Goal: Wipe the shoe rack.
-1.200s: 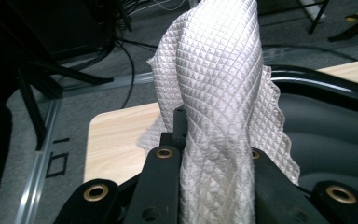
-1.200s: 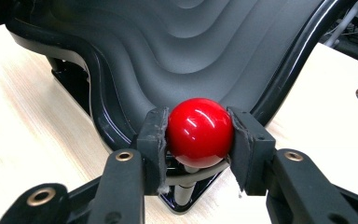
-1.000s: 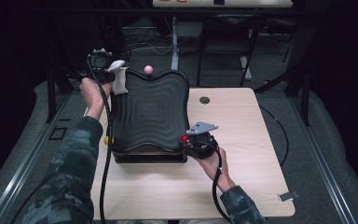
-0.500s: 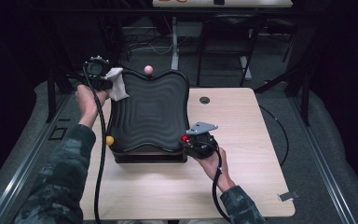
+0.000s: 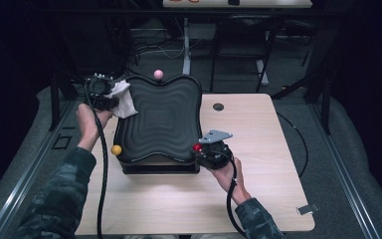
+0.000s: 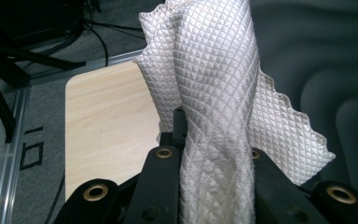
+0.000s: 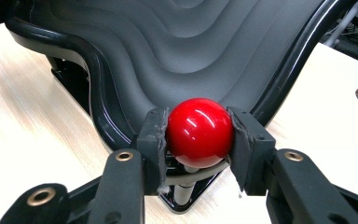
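Tray (image 5: 161, 122), black with a stepped wavy surface, sits raised on a dark base at the left-centre of the wooden table (image 5: 258, 199); the job looks like wiping it down with the cloth while the far hand steadies it. Progress reads as early: the white quilted cloth (image 5: 122, 92) is at the tray's far-left corner, overlapping the rim there, and the bulk of the rippled surface shows no cloth on it yet, so most of the wipe is probably left to do. No dirt or streaks can be made out on the tray, so how much has been cleaned cannot be judged. Three ball knobs stand at the tray's corners: pink (image 5: 158, 74) at the far edge, yellow (image 5: 116, 150) at the near-left, red (image 7: 199, 132) at the near-right. Left gripper (image 5: 104, 94) is pinched tight on the cloth; in the left gripper view the fabric (image 6: 214, 93) is bunched up between the jaws and fans out above them, with the tray's grey ridges to its right and the table corner to its left. Right gripper (image 7: 200, 135) is clamped on the red knob, one pad on each side of the ball, the tray's glossy rim just behind it, so that hand looks to be bracing the tray.
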Demonstrator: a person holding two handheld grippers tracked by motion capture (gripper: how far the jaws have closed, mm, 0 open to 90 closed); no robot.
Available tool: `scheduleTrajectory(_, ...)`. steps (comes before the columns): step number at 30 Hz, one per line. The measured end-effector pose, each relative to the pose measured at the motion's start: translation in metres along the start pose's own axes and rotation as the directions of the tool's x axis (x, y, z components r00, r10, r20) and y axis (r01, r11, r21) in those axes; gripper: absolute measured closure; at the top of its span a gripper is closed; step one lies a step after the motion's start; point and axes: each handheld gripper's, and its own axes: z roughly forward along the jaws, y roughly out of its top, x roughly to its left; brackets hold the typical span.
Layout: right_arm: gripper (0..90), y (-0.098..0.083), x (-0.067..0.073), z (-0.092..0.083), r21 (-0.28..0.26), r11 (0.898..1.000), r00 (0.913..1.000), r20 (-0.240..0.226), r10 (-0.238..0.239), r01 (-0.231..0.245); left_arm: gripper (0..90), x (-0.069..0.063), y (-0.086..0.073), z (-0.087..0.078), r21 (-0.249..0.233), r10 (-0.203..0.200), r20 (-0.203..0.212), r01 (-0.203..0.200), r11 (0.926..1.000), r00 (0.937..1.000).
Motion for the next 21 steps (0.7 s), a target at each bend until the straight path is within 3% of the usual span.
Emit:
scheduleTrajectory(6,60.3,0.0,0.0,0.0,-0.003,1.0,1.0,-0.005,-0.002,0.001,84.5,0.001,-0.026,-0.004,0.004,0.024,-0.003,-0.024,0.9997,0.9997)
scheduleTrajectory(11,60.3,-0.001,-0.001,0.0,-0.006,1.0,0.9999,-0.008,-0.008,0.008,84.5,0.003,-0.053,-0.005,0.012,0.019,0.023,-0.019,0.9997,0.9996)
scheduleTrajectory(21,60.4,-0.001,-0.002,0.0,-0.011,1.0,0.9998,-0.011,-0.018,0.017,84.5,-0.006,-0.08,-0.021,-0.029,0.03,0.057,-0.029,0.9992,0.9979)
